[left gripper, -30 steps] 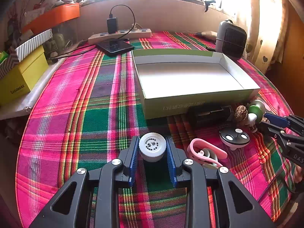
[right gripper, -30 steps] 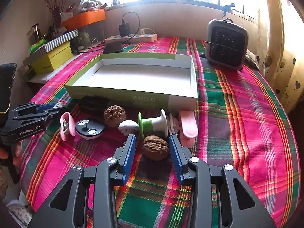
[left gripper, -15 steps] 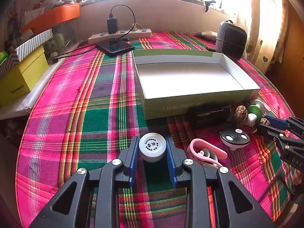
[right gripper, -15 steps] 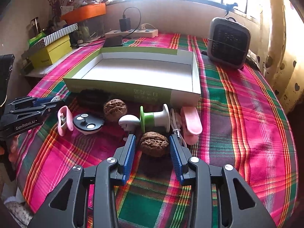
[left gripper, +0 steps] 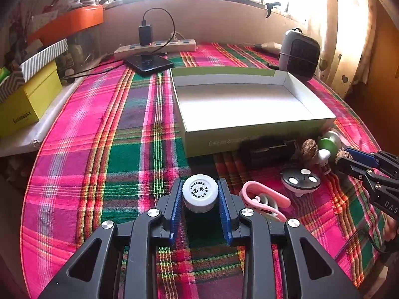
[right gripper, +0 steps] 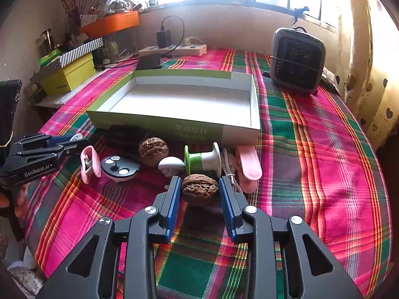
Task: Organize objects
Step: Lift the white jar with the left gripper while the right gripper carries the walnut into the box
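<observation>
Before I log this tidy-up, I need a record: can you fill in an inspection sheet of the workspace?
Surface: plaid tablecloth.
Job's things: empty box; white-capped bottle; two walnuts; spool; pink clips.
Clutter: heater, yellow box, phone.
Grippers: left gripper shut on bottle; right gripper closing, fingers around nearer walnut.
Cables: charger lead at power strip.
Surroundings: bright window, curtain.

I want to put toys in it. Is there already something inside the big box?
No, the box shows only its bare white floor, and the small things lie outside along its front wall.
</observation>
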The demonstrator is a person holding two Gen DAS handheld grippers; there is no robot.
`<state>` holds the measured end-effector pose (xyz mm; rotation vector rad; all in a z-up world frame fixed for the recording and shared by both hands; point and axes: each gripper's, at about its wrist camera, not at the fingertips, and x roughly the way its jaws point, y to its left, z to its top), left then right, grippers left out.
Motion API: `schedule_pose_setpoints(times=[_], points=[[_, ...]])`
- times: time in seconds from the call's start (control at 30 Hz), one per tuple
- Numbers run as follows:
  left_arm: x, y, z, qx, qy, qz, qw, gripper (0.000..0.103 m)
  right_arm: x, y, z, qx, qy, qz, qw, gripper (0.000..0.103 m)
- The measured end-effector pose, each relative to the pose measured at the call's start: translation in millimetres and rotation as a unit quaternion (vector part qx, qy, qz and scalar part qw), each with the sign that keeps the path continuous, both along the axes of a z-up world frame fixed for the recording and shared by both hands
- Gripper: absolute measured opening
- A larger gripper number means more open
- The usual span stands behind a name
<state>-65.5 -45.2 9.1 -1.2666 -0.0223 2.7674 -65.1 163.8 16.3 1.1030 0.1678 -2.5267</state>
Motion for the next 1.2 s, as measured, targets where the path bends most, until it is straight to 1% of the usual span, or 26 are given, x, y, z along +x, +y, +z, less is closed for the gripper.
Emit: schedule_pose_setpoints(times=[0.27, 0.47, 0.63, 0.8, 0.97, 1.2], points=[[-1.5, 1.6, 15.7, 0.007, 0.018, -0.009, 0.9998, 0.025, -0.2, -2.7, 16.8, -0.027, 0.017, 0.004, 0.999, 0.032], [-17.4, 2.1, 26.3, 0.016, 0.027, -0.014, 0.9994, 0.025, -16.8, -9.8, 30.5, -0.052, 0.021, 0.004, 0.998, 0.032], [-34.3, 3.2, 32.7, 0.022, 0.03, -0.018, 0.9991, 0.025, -33.5, -20.2, 35.7, -0.062, 0.021, 0.004, 0.998, 0.032], [-48.5, 6.8, 35.7, 0.021, 0.033, -0.027, 0.9989, 0.025, -48.7, -33.1, 36.8, -0.058, 0.021, 0.009, 0.998, 0.032], [-67.1, 9.8, 35.7, 0.024, 0.033, -0.031, 0.9987, 0.025, -69.5, -42.4, 35.2, -0.058, 0.01, 0.01, 0.998, 0.032], [-95.7, 12.4, 32.0, 0.025, 0.026, -0.035, 0.9987, 0.025, -100.3, -55.8, 29.2, -0.043, -0.004, 0.005, 0.999, 0.032]])
